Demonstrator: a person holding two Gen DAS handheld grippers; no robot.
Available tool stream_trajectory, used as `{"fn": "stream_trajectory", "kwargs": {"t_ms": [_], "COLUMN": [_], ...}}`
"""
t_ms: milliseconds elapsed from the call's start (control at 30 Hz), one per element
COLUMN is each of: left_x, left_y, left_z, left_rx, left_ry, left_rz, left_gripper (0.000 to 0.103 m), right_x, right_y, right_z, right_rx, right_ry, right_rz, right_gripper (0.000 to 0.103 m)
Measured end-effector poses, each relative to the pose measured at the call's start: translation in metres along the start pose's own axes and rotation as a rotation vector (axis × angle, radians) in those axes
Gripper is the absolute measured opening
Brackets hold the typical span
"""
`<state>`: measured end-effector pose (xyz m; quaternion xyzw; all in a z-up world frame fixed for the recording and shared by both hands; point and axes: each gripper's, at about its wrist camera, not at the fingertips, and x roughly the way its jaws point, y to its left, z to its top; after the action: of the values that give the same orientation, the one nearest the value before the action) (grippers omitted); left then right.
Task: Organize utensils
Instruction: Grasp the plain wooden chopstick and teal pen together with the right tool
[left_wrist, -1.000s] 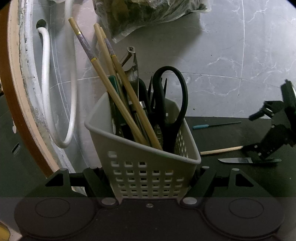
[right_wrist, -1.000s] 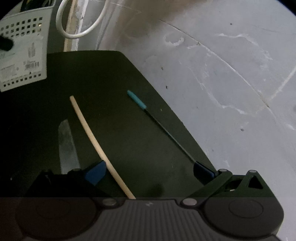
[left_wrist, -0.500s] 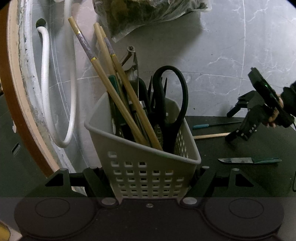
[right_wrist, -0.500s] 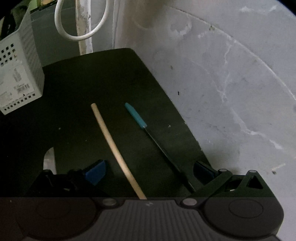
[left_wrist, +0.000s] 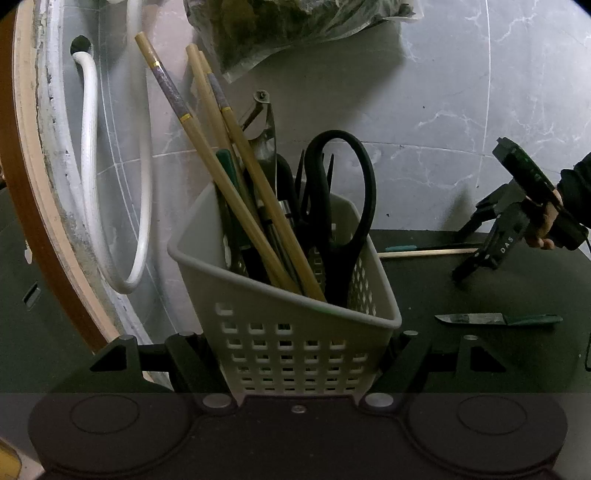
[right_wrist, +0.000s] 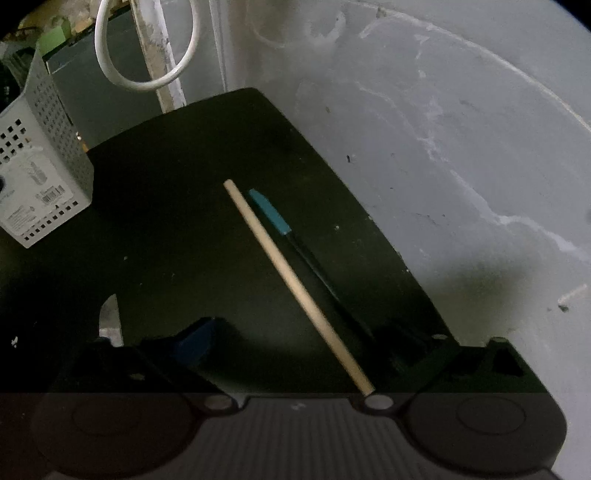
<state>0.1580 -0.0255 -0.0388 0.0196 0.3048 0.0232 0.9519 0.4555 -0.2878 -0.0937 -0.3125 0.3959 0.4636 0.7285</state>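
Dark mat (right_wrist: 207, 206) on a grey marbled top; most utensils are already in the basket (left_wrist: 295, 325).

The left gripper (left_wrist: 295, 354) pinches the basket, holding chopsticks and scissors (left_wrist: 343, 206). Left on the mat, judged still to go: a stick (right_wrist: 295, 284), a teal-handled tool (right_wrist: 269, 210) just beside it at 1 o'clock, and a knife (left_wrist: 495, 319), whole only in the left view. The right gripper (right_wrist: 295, 347) is closing around the stick and tool, not yet touching; only its own view shows this.

The letters "DAS" stand in pale print on a dark finger of the right gripper (left_wrist: 476, 242), seen from the left wrist. A white label with a barcode sits on the perforated utensil basket (right_wrist: 44, 177); its print is too small to read.
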Motion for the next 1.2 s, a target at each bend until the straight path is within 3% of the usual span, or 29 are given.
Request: {"fn": "stream_trajectory", "kwargs": {"t_ms": [433, 633, 867, 933, 967, 1200], "left_x": [0.000, 0.000, -0.001, -0.001, -0.001, -0.001], "left_y": [0.003, 0.004, 0.006, 0.007, 0.007, 0.008], "left_z": [-0.002, -0.003, -0.004, -0.004, -0.004, -0.004], "left_rx": [0.005, 0.009, 0.014, 0.018, 0.019, 0.022], "left_ry": [-0.012, -0.016, -0.021, -0.022, -0.023, -0.020], "left_rz": [-0.015, -0.023, -0.034, -0.038, -0.040, -0.042], "left_gripper": [0.077, 0.077, 0.077, 0.077, 0.077, 0.077], "right_x": [-0.018, -0.024, -0.035, -0.036, -0.036, -0.016], "right_y": [0.035, 0.043, 0.046, 0.051, 0.052, 0.055], "right_z": [-0.017, -0.028, -0.039, -0.035, -0.032, -0.008], "right_rx": [0.027, 0.053, 0.059, 0.031, 0.027, 0.039], "right_ry": [-0.070, -0.065, 0.006, 0.013, 0.009, -0.023], "right_rz": [-0.039, -0.066, -0.071, -0.093, -0.087, -0.081], "right_gripper": [0.019, 0.013, 0.015, 0.038, 0.044, 0.048]}}
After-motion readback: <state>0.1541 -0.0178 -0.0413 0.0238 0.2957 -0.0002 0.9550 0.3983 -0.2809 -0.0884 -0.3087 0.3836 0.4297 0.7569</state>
